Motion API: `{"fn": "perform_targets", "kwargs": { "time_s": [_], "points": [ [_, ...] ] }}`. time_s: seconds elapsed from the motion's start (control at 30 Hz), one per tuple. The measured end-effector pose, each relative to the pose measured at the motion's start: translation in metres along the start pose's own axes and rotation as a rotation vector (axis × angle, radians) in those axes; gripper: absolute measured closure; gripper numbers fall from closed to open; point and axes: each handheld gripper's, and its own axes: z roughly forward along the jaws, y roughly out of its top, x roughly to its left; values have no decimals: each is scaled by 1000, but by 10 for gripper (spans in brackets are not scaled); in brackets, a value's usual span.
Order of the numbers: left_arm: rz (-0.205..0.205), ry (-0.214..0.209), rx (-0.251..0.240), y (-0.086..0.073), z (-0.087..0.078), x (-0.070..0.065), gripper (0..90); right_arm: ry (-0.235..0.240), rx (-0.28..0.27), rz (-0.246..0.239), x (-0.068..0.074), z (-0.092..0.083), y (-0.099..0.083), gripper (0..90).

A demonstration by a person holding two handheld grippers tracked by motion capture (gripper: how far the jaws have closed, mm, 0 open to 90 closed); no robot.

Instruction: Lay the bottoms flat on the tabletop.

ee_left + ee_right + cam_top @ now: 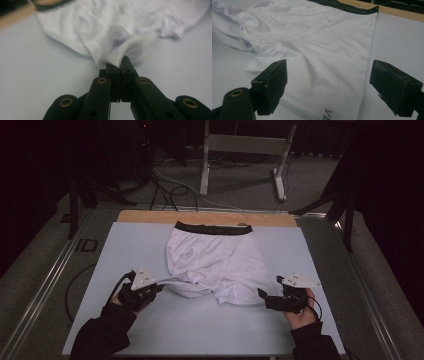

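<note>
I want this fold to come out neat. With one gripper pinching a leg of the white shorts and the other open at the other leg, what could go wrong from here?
1. The left gripper pinches only a small tuft of the shorts, so the cloth may slip out when pulled.
2. The right gripper is open over the other leg without gripping; pulling one side alone could drag or skew the shorts.
3. The left leg is already bunched, so creases may get folded in.
</note>
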Motion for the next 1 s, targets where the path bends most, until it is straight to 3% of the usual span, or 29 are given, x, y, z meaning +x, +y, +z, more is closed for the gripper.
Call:
{"fn": "perform_targets", "kwargs": {
  "time_s": [0.1,0.13,0.23,0.27,0.3,0.33,0.37,0.4,0.43,0.47,0.5,0.53,0.57,0.6,0.63,0.67,0.77,0.8,0.83,0.93,0.97,1.0],
  "points": [
    [7,22,-22,10,-2,4,885,-3,-1,4,-1,0,0,149],
    [5,10,-62,20,-1,5,884,-1,2,5,-1,0,0,150],
    [23,-9,-97,31,4,2,884,0,2,5,-1,0,0,150],
    [49,-49,-115,42,11,-8,884,-2,0,3,-1,0,0,150],
    [49,-49,-115,42,11,-8,883,-2,0,3,-1,0,0,150],
    [77,-113,-130,52,20,-22,882,0,-2,4,-1,0,0,150],
    [77,-113,-130,52,20,-22,881,0,-2,4,-1,0,0,150],
    [115,-186,-123,59,32,-38,878,3,-1,5,-2,0,0,149],
    [115,-186,-123,59,32,-38,878,3,-1,5,-2,0,0,149],
    [156,-254,-116,61,43,-55,871,3,-2,3,-2,0,-1,149],
    [156,-254,-116,61,43,-55,870,3,-2,3,-2,0,-1,149],
    [189,-298,-98,61,54,-69,865,2,-2,7,-3,0,-1,149],
    [189,-298,-98,61,54,-69,844,2,-2,7,-3,0,-1,149],
    [206,-345,-74,58,64,-78,828,3,-4,8,-4,-1,-1,150],
    [206,-345,-74,58,64,-78,786,3,-4,8,-4,-1,-1,150],
    [218,-394,-60,53,69,-84,709,3,-4,7,-4,-1,-1,150],
    [212,-397,-52,46,68,-84,526,0,-8,7,-4,-2,-1,149],
    [207,-376,-45,35,64,-81,480,1,-11,8,-4,-2,-1,149],
    [207,-376,-45,35,64,-81,465,1,-8,9,-5,-3,-1,149],
    [186,-380,-1,10,58,-72,422,-1,-10,15,-5,-2,-1,149],
    [186,-380,-1,10,58,-72,428,-1,-10,15,-5,-2,-1,149],
    [177,-403,28,-3,60,-71,441,-6,-7,11,-5,-2,-1,149]
  ]
}}
